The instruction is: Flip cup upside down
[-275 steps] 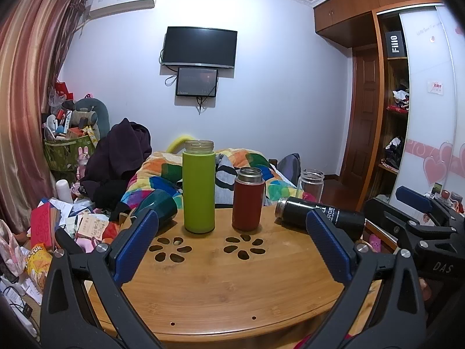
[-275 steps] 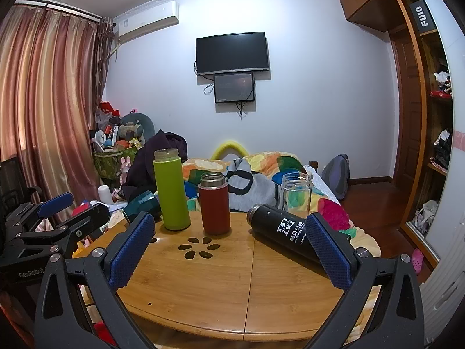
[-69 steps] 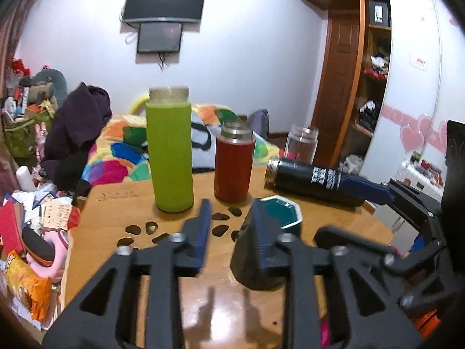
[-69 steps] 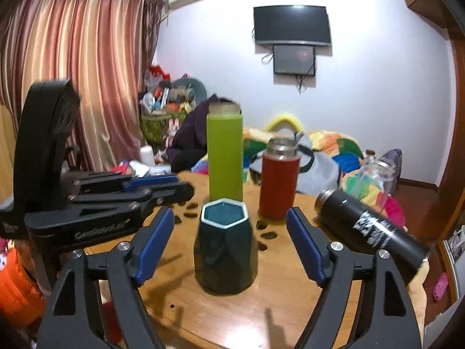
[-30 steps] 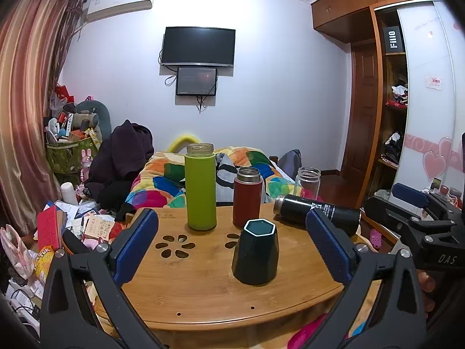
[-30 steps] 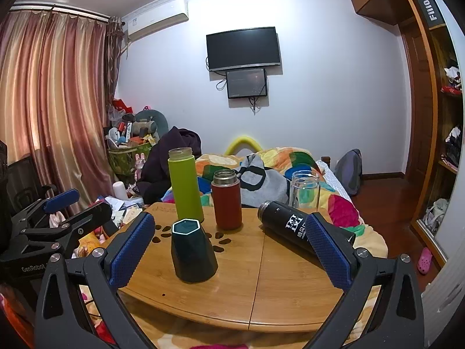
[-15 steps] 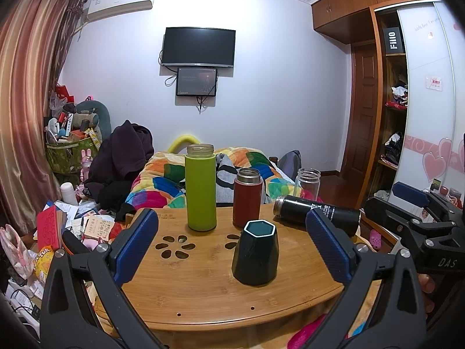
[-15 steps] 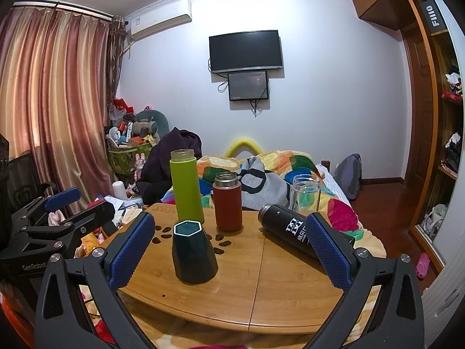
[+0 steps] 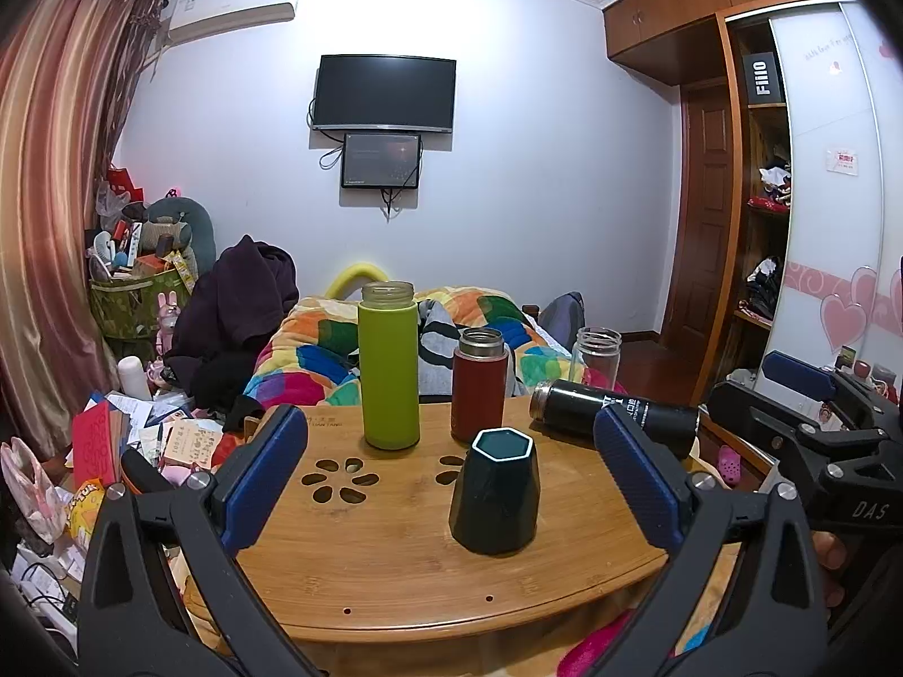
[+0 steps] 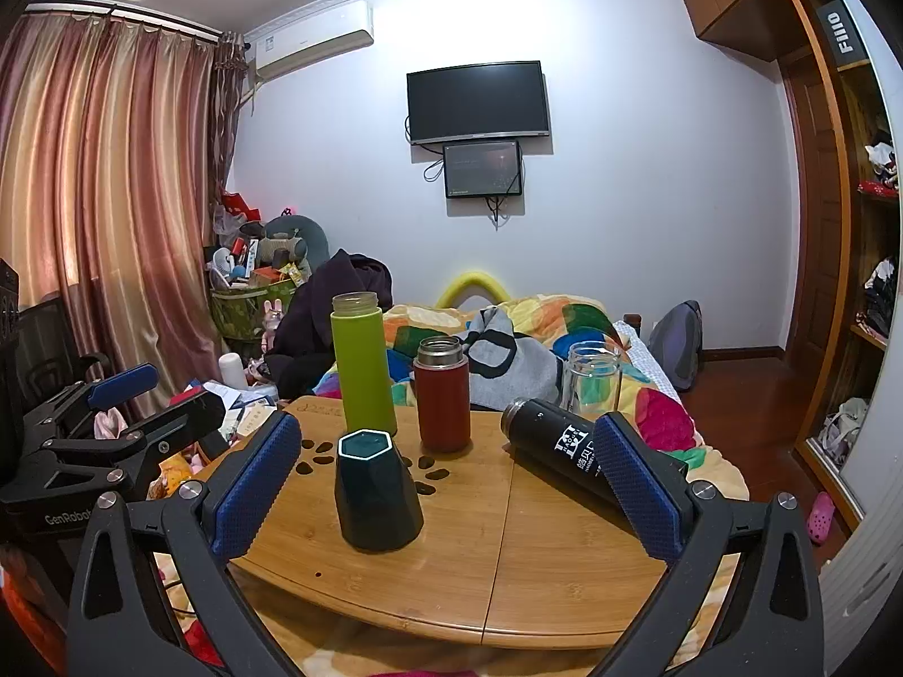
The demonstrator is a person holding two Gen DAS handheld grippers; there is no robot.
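The dark green faceted cup (image 9: 495, 493) stands on the round wooden table (image 9: 395, 575), wide end down and the narrow hexagonal white-edged end up; it also shows in the right wrist view (image 10: 377, 493). My left gripper (image 9: 451, 477) is open and empty, held back from the table's near edge. My right gripper (image 10: 446, 488) is open and empty too, back at the near right of the table. Neither gripper touches the cup.
Behind the cup stand a tall green bottle (image 9: 389, 366), a red flask (image 9: 478, 386) and a clear glass jar (image 9: 597, 352). A black flask (image 9: 615, 414) lies on its side at the right. A bed and floor clutter lie beyond the table.
Over the earlier frames the cup went from lying at the table's left edge to standing mid-table. In the last second both grippers stay open and drawn back; nothing else moved.
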